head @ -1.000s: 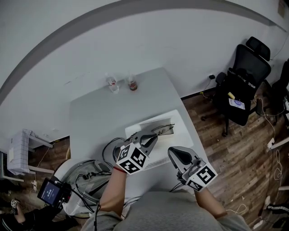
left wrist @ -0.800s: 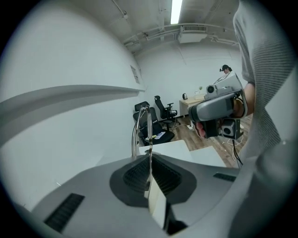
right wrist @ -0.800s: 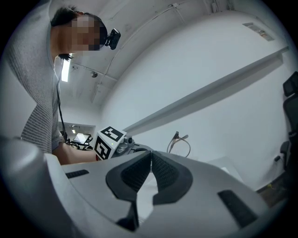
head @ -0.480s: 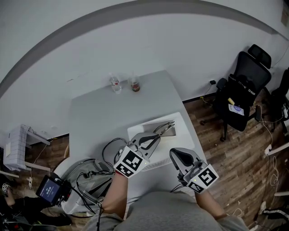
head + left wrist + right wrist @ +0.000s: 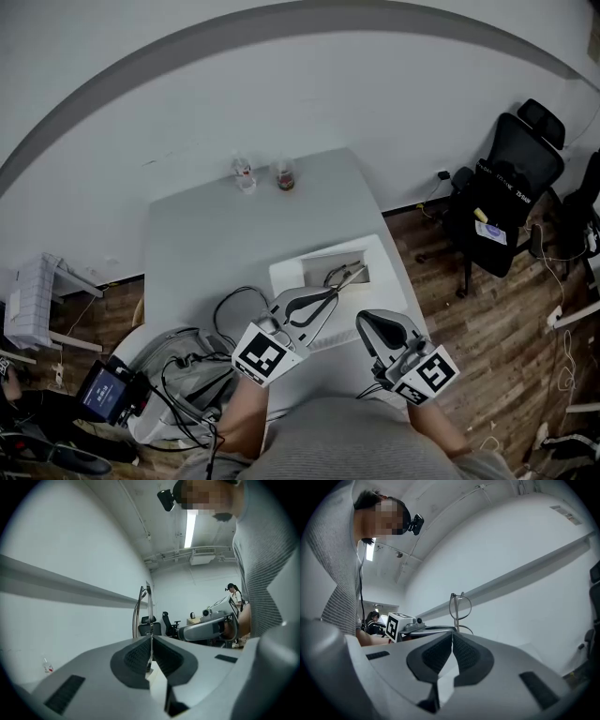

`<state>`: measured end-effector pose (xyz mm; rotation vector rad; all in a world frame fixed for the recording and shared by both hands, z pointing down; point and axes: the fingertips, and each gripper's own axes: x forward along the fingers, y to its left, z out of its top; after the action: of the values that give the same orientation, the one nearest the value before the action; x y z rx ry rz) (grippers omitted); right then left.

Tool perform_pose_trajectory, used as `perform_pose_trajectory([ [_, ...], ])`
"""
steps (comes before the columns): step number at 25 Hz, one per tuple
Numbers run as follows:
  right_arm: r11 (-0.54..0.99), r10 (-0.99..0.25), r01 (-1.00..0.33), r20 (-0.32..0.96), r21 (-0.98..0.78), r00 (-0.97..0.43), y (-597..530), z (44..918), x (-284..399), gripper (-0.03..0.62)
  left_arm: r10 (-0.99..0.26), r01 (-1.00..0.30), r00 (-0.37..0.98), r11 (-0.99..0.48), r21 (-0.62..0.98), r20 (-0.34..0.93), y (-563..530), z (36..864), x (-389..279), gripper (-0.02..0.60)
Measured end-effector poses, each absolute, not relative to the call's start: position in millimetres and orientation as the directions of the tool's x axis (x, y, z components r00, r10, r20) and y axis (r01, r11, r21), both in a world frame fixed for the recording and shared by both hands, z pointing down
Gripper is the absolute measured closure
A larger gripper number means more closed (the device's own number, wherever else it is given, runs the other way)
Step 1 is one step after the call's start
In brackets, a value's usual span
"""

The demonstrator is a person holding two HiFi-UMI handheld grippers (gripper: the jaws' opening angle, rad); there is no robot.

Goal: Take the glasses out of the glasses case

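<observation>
My left gripper [image 5: 333, 294] is shut on the thin wire glasses [image 5: 346, 277] and holds them in the air just above the open white glasses case [image 5: 289, 277] on the grey table [image 5: 216, 244]. In the left gripper view the pads pinch the frame [image 5: 149, 641], and the lenses [image 5: 142, 606] stand upright beyond the tips. My right gripper [image 5: 366, 321] hovers to the right of the case, shut with nothing in it. From the right gripper view its pads [image 5: 440, 653] meet, and past them I see the glasses [image 5: 460, 606] rising from the left gripper [image 5: 408, 626].
Two small bottles [image 5: 243, 173] [image 5: 285, 174] stand at the table's far edge. A black office chair [image 5: 506, 197] is on the wooden floor to the right. Cables and gear [image 5: 178, 375] and a small screen [image 5: 98, 394] lie at the lower left.
My left gripper has risen and turned with the glasses, lifting them off the case. The right gripper has stayed in place.
</observation>
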<state>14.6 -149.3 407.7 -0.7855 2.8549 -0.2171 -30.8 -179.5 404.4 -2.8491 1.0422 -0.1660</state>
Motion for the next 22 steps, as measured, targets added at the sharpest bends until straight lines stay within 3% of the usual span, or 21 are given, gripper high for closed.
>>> perform_pose_trajectory([
  [6,0.856,-0.512,-0.495,-0.111,-0.151,-0.852,-144,405,16,0.580,-0.651,-0.642,0.759,-0.745,-0.181,-0.016,-163,386,-31,0.558],
  [22,0.849,-0.523,-0.510,-0.083,-0.141,-0.848,-140,408,16,0.580,-0.641,-0.639,0.767,-0.756,-0.143,-0.040,-159,387,-28,0.558],
])
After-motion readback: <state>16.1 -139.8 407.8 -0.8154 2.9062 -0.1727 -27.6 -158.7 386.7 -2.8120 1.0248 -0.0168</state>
